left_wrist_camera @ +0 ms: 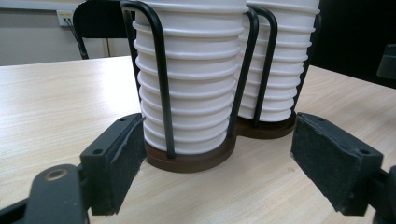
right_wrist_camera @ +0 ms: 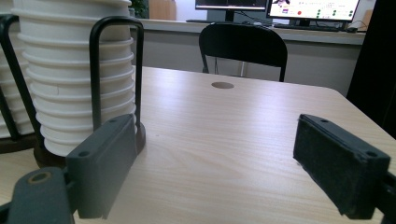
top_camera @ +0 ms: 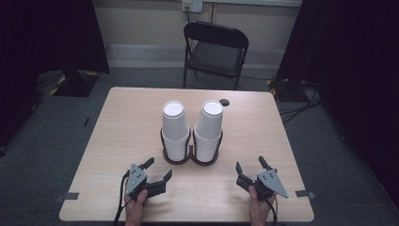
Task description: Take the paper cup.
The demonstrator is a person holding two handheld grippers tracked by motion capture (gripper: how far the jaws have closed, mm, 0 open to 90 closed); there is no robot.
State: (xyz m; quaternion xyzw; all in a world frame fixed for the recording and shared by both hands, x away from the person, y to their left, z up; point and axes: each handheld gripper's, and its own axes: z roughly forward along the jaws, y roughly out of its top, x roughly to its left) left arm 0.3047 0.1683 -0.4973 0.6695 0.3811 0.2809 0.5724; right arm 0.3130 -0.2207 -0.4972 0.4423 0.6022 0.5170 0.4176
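Note:
Two tall stacks of white paper cups stand side by side in a black wire holder with a brown base (top_camera: pixel 190 159) at the table's middle: the left stack (top_camera: pixel 175 126) and the right stack (top_camera: pixel 209 126). My left gripper (top_camera: pixel 158 170) rests open on the table just in front and left of the holder. In the left gripper view the near stack (left_wrist_camera: pixel 187 79) and the base (left_wrist_camera: pixel 191 158) fill the space ahead of the open jaws. My right gripper (top_camera: pixel 251 165) is open, in front and right of the holder. The right gripper view has a cup stack (right_wrist_camera: pixel 74 74) at its left.
The light wood table (top_camera: pixel 122 122) has a round dark hole (top_camera: pixel 224 102) near its far edge. A black folding chair (top_camera: pixel 214 52) stands beyond the table. Dark curtains hang at both sides, and tape marks sit by the front corners.

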